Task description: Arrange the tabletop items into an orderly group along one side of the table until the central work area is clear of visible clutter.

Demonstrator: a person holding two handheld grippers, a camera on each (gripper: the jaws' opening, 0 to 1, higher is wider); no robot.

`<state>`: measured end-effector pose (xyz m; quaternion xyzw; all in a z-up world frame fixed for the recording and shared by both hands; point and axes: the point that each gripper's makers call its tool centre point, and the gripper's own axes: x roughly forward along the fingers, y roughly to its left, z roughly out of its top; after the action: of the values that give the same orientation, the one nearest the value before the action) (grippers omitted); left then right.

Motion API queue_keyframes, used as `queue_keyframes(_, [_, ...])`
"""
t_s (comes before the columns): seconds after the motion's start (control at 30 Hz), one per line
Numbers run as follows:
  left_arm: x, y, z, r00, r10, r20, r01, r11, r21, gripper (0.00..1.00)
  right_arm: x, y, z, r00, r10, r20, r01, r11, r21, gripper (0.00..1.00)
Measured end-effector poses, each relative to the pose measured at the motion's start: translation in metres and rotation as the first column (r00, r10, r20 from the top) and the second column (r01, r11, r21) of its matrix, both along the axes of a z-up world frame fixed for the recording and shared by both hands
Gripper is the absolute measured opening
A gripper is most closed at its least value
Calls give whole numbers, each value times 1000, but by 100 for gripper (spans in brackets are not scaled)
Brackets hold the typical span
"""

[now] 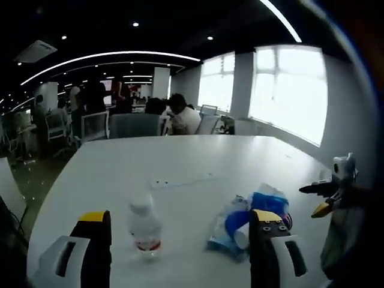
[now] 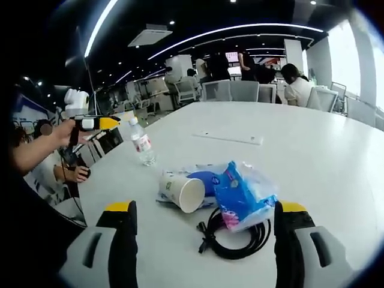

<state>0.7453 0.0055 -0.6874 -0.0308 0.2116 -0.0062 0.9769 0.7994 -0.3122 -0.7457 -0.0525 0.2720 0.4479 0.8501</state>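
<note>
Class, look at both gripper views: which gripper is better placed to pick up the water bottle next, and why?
Probably the left gripper: the water bottle stands upright just ahead between its open jaws. The right gripper faces the paper cup, blue packet and black cable, with the bottle farther off.

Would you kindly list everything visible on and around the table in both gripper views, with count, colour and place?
Clear plastic water bottle: one, red label, upright, left of the pile.
White paper cup: one, on its side, against the pile.
Blue and white plastic packets: a pile, table middle; number unclear.
Black coiled cable: one, in front of the packets.
Flat white strip: one, farther back.
White oval table: one.
Grey office chairs: several, far edge.
People: several, background.
Left gripper: black, yellow-tipped, open, empty.
Right gripper: same, open, empty.
</note>
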Motion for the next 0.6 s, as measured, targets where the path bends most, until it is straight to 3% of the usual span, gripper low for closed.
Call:
queue_keyframes(0.23, [-15, -7, 0, 1000, -16, 1, 16, 1000, 2, 99, -4, 7, 0, 999, 29, 17, -29, 1000, -1, 81])
queue_keyframes(0.6, [-36, -14, -11, 998, -60, -17, 60, 998, 16, 100, -4, 20, 5, 997, 60, 40, -60, 998, 9, 74])
